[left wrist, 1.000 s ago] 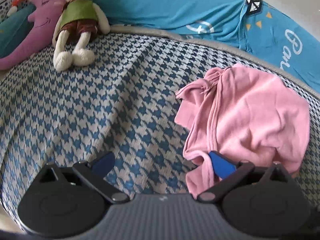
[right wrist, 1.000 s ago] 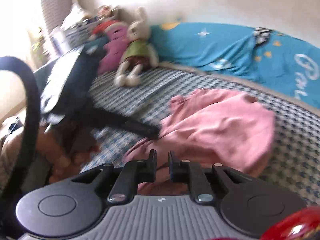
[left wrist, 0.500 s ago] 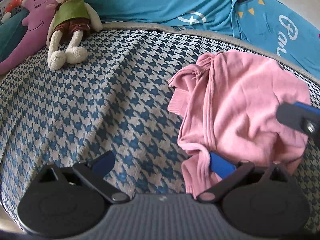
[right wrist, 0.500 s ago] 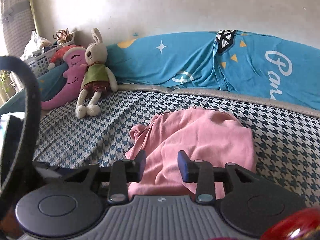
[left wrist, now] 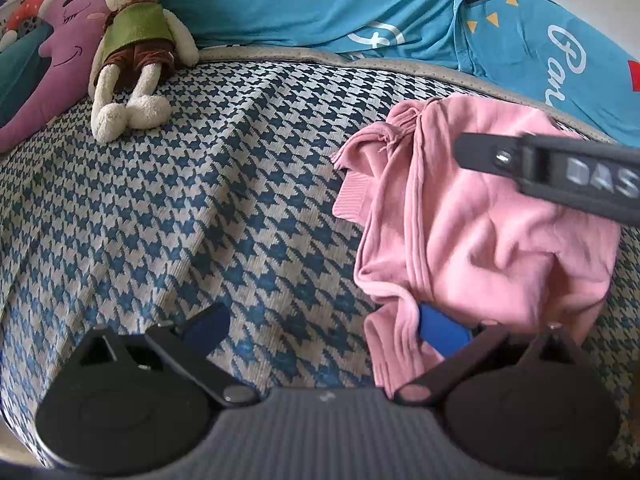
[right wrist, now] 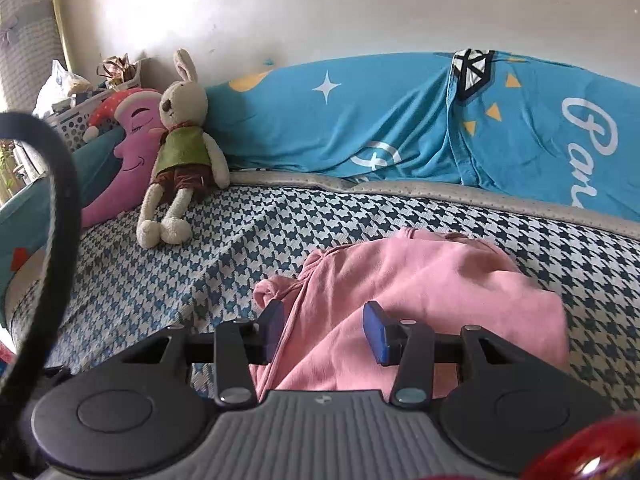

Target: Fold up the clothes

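Observation:
A crumpled pink garment (left wrist: 480, 232) lies on the houndstooth bed cover (left wrist: 200, 208); it also shows in the right wrist view (right wrist: 420, 288). My left gripper (left wrist: 324, 326) is wide open at the garment's near left edge, its right pad (left wrist: 440, 330) against a pink fold, its left pad over bare cover. My right gripper (right wrist: 324, 326) is open, its jaws straddling the garment's near part. A right gripper finger (left wrist: 552, 168) reaches in over the garment from the right in the left wrist view.
A plush rabbit (left wrist: 136, 48) and a purple moon cushion (left wrist: 52, 64) lie at the far left of the bed. A blue printed blanket (left wrist: 400, 12) runs along the back by the wall. A basket (right wrist: 76, 120) stands at far left.
My right gripper has opened wider and moved in over the pink garment from the right. My left gripper stays open at the garment's near edge, shifted slightly.

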A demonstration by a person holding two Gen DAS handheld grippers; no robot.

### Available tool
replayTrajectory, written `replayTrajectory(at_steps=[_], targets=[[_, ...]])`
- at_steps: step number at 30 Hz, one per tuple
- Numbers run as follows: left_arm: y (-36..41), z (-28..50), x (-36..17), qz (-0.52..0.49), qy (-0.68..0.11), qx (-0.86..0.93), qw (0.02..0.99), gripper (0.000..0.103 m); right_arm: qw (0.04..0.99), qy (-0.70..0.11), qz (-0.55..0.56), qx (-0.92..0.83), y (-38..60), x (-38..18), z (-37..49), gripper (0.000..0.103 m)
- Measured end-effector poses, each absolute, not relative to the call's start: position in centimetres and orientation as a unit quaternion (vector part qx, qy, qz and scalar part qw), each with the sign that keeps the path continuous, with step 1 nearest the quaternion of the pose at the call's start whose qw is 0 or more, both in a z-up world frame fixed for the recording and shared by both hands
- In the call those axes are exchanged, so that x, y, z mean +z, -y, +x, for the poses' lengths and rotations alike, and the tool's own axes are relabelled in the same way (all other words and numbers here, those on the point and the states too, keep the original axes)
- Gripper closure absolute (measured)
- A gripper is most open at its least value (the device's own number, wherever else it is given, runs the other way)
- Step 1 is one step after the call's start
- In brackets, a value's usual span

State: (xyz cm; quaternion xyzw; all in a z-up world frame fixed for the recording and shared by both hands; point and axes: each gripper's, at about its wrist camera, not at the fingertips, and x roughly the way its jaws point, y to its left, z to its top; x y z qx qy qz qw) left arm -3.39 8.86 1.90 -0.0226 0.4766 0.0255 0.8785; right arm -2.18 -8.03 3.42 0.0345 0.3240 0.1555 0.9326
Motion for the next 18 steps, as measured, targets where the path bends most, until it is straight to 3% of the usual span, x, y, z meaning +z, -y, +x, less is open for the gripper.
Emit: replayTrajectory(at_steps=[11,13,18], targets=[[-8.3,-3.8,1.8,-0.003,-0.471,0.026,0.882,0.0,0.928,-0.347,0.011,0.137,6.5,1.3,0.4,0.06],[-8.4,-3.8,1.8,-0.004,-0.472,0.026,0.881,0.0,0.928,-0.348,-0.002,0.132,6.2,1.1,0.6,0.065],[-8.4,-3.6,2.0,-0.007,-0.473,0.025,0.881,0.0,0.93,-0.346,-0.02,0.124,6.0,0.8,0.7,0.092]])
